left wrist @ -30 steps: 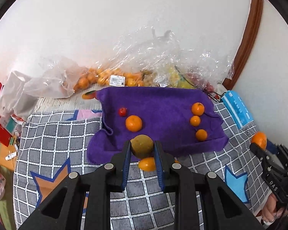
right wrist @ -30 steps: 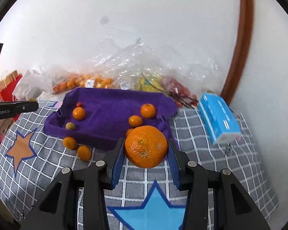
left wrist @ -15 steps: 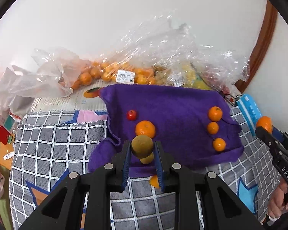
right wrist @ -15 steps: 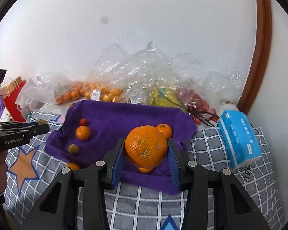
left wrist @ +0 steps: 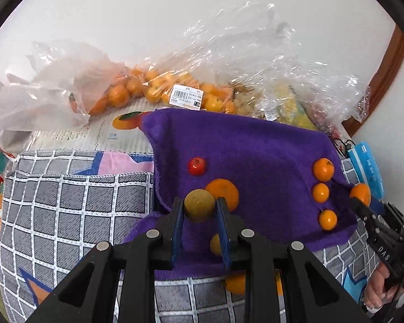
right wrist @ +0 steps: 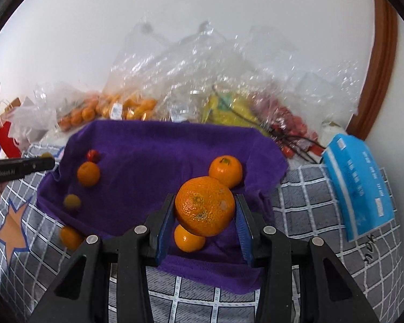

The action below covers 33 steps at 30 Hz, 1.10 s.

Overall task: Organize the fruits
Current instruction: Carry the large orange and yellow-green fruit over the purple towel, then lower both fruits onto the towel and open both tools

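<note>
— Fruits, where are they?
— Left gripper (left wrist: 199,210), angled down over the purple towel (left wrist: 256,145), clamps a brownish-green fruit (left wrist: 199,205).
— Right gripper (right wrist: 205,215)?
— Angled down likewise, clamping a large orange (right wrist: 204,206).

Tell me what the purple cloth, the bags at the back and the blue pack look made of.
Purple cloth: soft terry-like fabric, matte, fuzzy nap and limp folds.
Bags: thin clear plastic film, glossy, crinkled with glare.
Blue pack: probably printed plastic wrap, slight sheen; its contents can't be told.

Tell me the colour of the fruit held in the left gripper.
Dull yellowish-green, the round fruit between the left gripper pads; the left wrist view shows it best.
</note>
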Motion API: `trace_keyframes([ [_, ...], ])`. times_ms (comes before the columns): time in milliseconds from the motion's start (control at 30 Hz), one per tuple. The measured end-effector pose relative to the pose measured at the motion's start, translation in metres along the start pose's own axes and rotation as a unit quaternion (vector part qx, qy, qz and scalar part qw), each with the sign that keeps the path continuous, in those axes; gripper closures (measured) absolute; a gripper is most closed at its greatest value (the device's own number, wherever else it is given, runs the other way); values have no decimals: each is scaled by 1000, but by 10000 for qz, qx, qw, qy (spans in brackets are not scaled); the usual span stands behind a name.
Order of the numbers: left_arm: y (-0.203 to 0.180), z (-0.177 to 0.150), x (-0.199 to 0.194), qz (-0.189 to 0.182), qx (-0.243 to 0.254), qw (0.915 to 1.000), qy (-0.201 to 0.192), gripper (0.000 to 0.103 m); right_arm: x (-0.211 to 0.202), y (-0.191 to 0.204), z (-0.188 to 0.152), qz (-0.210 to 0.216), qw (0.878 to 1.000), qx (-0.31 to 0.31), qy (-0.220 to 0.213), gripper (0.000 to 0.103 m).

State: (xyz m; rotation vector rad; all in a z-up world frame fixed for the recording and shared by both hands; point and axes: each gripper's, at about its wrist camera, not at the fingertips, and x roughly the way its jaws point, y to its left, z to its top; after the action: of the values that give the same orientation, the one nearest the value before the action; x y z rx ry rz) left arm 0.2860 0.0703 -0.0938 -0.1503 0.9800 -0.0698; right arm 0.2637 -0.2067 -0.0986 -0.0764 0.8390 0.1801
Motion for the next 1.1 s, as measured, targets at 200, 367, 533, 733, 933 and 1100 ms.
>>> trace_keyframes([
  [200, 1, 8, 18, 38, -9, 10000, 83, 80, 19, 1, 0, 0, 9999, -77, 116, 60],
  [367, 1, 13, 30, 51, -76, 9998, 172, 80, 28, -4, 0, -74, 9998, -6, 200, 60],
  [533, 1, 16, 40, 70, -104, 9997, 220, 80, 35, -9, 0, -133, 9994, 67, 297, 60],
  [733, -1, 19, 50, 192, -63, 9995, 225, 80, 44, -8, -3, -157, 9992, 36, 376, 60],
  [933, -3, 21, 54, 217, -46, 9995, 224, 80, 47, -8, -5, -161, 9992, 48, 350, 60],
  [1100, -6, 21, 56, 361, 56, 9992, 159, 80, 47, -6, -5, -168, 9993, 14, 334, 60],
])
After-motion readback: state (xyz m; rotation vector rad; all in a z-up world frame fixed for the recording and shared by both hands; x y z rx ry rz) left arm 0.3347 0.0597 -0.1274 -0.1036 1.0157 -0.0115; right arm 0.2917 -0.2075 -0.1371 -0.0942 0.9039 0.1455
